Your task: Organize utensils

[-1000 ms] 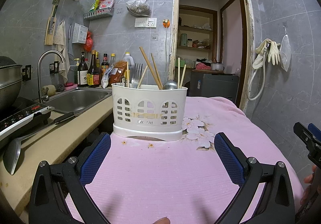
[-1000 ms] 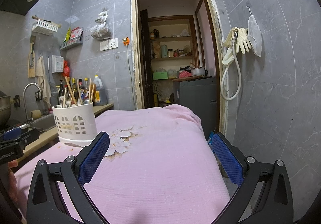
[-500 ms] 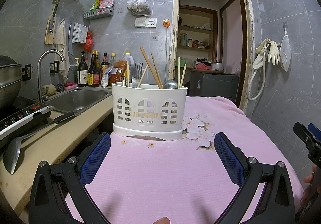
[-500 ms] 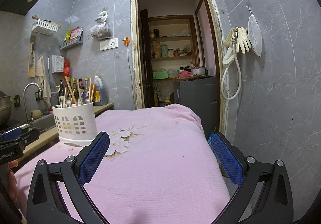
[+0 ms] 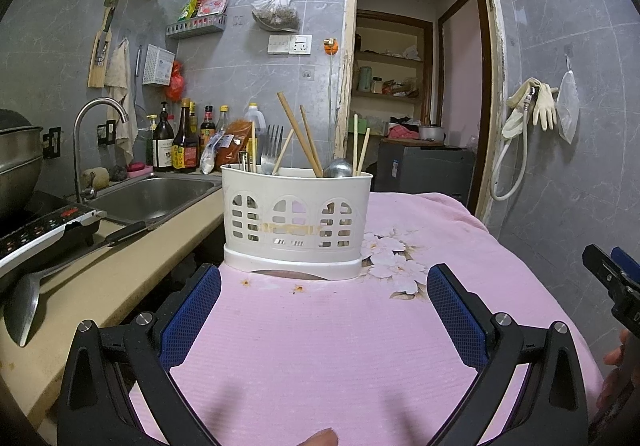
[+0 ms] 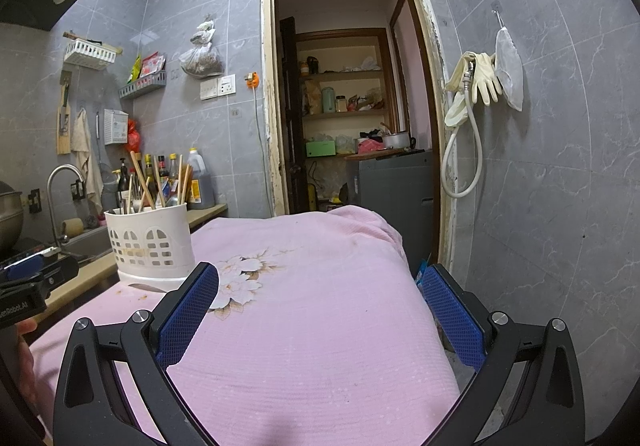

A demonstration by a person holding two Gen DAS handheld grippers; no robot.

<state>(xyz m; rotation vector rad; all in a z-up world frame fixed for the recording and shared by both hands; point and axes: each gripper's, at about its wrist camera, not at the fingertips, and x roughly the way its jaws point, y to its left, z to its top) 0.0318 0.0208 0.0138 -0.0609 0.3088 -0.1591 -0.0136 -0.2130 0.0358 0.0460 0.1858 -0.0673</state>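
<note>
A white slotted utensil holder stands on the pink cloth-covered table, straight ahead of my left gripper. It holds wooden chopsticks, a fork and a spoon. My left gripper is open and empty, a short way in front of the holder. In the right wrist view the holder stands at the left, beyond my right gripper, which is open and empty over the cloth.
A beige counter with a sink, a ladle and a cooktop runs along the left. Bottles stand behind the sink. A doorway opens beyond the table, with a tiled wall at the right.
</note>
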